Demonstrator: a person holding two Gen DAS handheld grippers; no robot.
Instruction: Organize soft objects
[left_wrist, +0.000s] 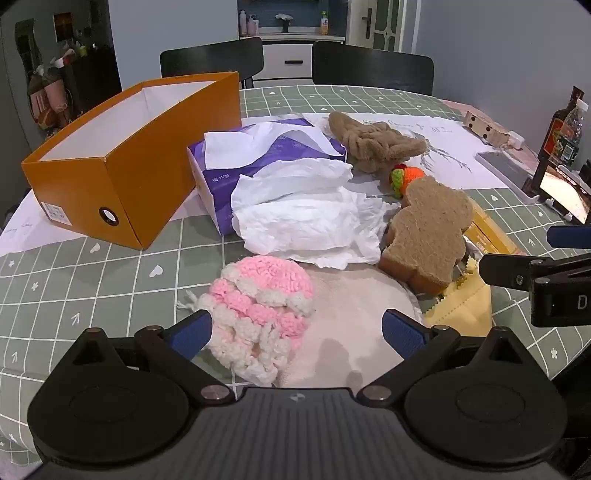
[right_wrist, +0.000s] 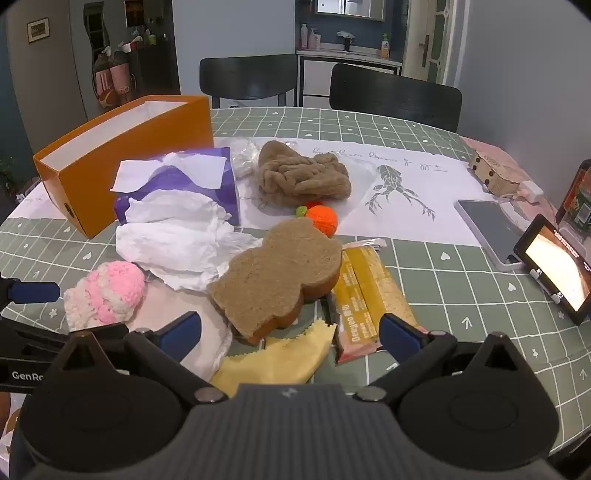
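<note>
Through my left wrist camera the only print I can make out is "110" on the end of the purple tissue pack (left_wrist: 258, 162); the label on the end of the orange box (left_wrist: 122, 166) is too small to read. My left gripper (left_wrist: 297, 334) is spread wide with nothing pinched, tilted down over a pink-and-white crocheted piece (left_wrist: 258, 306), a domed, ruffled thing lying on a pale cloth (left_wrist: 351, 314) with its frilly end toward me, just beside my left blue pad (left_wrist: 192, 334). Past it lie crumpled white tissues (left_wrist: 306, 218) spilling from the pack, a brown bear-shaped sponge (left_wrist: 428, 232) propped up at a tilt, a yellow pinked-edge cloth (left_wrist: 461, 306), a small orange-and-green crochet ball (left_wrist: 404, 177), and a tan knitted bundle (left_wrist: 373, 144) farther back. From my right wrist camera I read "Deeyeo" on the yellow packet (right_wrist: 365, 299), whose long axis runs away from me, leaning slightly left; handwriting on the white paper (right_wrist: 406, 192) beside a leafy drawing is not legible. My right gripper (right_wrist: 291, 336) is also fully apart and empty, hovering over the yellow cloth (right_wrist: 280, 358), with the bear sponge (right_wrist: 280, 273) just ahead, its long axis slanting from near-left to far-right. The pink crochet (right_wrist: 107, 291) sits left of it, the tissues (right_wrist: 177, 240) behind, the orange ball (right_wrist: 323, 218) and knitted bundle (right_wrist: 303, 177) beyond. A lit phone screen (right_wrist: 554, 269) stands at the right.
</note>
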